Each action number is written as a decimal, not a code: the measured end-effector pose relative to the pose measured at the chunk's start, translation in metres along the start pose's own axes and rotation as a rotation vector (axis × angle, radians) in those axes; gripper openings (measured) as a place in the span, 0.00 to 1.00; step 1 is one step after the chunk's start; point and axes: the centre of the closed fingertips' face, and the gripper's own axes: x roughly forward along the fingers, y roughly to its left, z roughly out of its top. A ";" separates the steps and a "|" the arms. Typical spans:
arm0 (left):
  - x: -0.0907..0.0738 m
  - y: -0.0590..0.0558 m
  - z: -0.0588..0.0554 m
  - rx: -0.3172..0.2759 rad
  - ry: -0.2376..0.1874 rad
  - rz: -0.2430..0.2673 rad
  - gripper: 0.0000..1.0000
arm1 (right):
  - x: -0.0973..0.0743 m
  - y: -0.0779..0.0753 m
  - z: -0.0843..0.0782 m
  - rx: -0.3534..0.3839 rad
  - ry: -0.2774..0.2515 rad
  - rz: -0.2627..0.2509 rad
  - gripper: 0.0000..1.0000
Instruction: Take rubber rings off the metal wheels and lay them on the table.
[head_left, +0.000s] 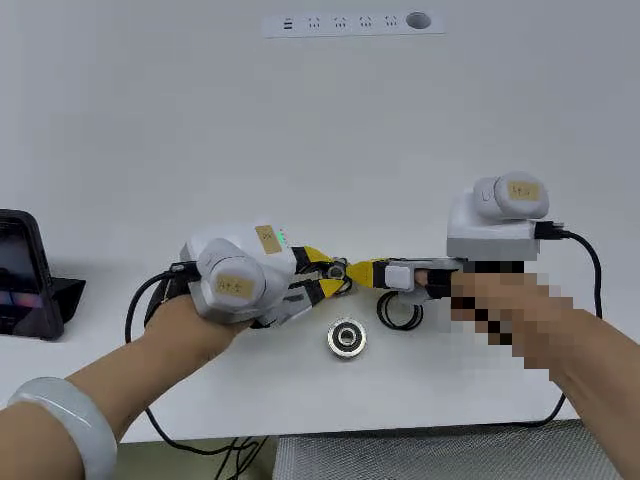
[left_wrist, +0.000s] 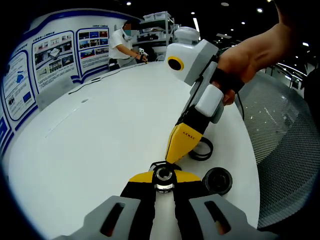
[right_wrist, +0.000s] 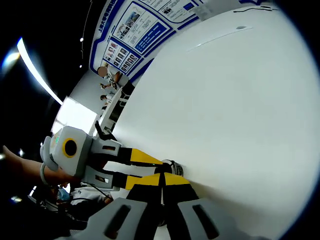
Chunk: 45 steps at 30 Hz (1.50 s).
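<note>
White desk (head_left: 250, 380): our left gripper (head_left: 330, 278) clamps a wheel (left_wrist: 164, 176) above the front edge; right gripper (right_wrist: 161, 176), jaws together, meets its rim. We should roll its rubber off evenly, beside the rings (head_left: 400, 312)

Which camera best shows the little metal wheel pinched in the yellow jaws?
Left gripper view: the small silver metal wheel sits close and face-on. Head view shows it tiny; right gripper view, just an edge.

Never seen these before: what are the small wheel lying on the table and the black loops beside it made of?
The wheel looks like metal: a silvery, shiny rim round a dark centre. The loops are probably rubber: thin, matt black, lying overlapped; soft plastic is possible.
</note>
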 end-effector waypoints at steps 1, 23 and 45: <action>0.000 0.000 0.000 0.000 0.000 0.000 0.13 | 0.000 0.001 0.001 0.003 -0.004 0.005 0.02; 0.000 0.000 0.000 0.018 0.001 -0.007 0.13 | -0.002 -0.001 0.001 0.027 -0.034 0.000 0.02; -0.024 0.007 -0.006 0.005 -0.035 0.034 0.32 | 0.000 0.001 0.001 0.025 -0.036 0.003 0.02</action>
